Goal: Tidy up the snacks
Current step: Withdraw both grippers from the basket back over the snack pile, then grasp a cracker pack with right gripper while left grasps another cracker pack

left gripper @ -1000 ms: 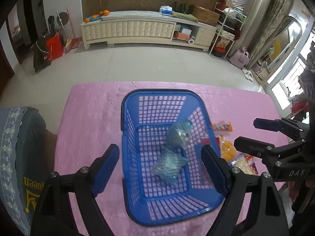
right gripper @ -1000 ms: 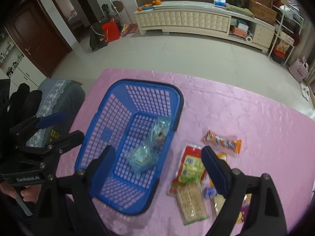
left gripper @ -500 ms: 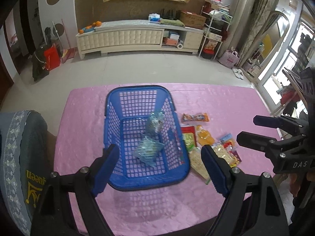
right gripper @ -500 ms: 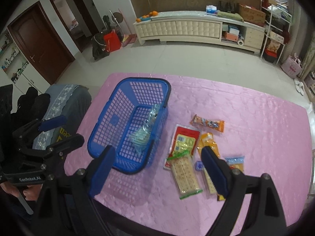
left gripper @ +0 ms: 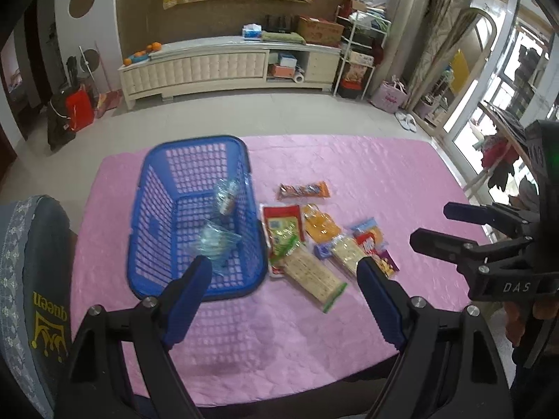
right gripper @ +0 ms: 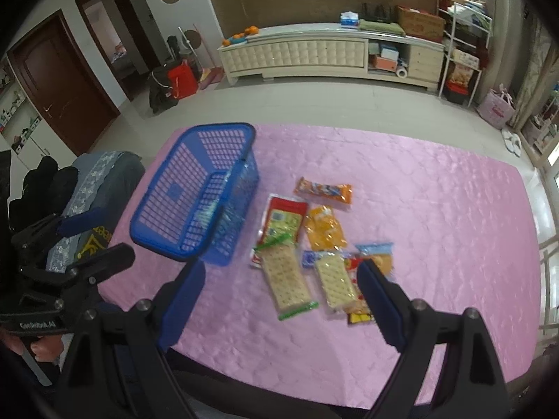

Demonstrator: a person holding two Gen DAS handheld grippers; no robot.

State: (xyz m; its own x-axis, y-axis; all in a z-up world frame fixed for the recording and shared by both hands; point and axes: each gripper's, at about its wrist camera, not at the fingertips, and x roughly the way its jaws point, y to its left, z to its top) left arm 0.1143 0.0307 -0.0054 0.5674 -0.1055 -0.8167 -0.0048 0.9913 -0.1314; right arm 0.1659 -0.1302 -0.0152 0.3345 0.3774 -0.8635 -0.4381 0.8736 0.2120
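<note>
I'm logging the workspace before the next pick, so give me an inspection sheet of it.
Surface: table under a pink cloth, wrinkled.
Job's things: blue basket holds two clear-wrapped packets; the other snack packs lie loose beside it, some overlapping.
Clutter: nothing seen on the cloth besides the snacks.
Grippers: left tool and right tool both open, empty, above the table's near edge.
Cables: nothing seen.
Surroundings: chair at the table's left, white cabinet by the far wall, dark door.

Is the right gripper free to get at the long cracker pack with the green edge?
Probably yes: the right gripper is open and empty above the cracker pack, which lies uncovered on the pink tablecloth.
</note>
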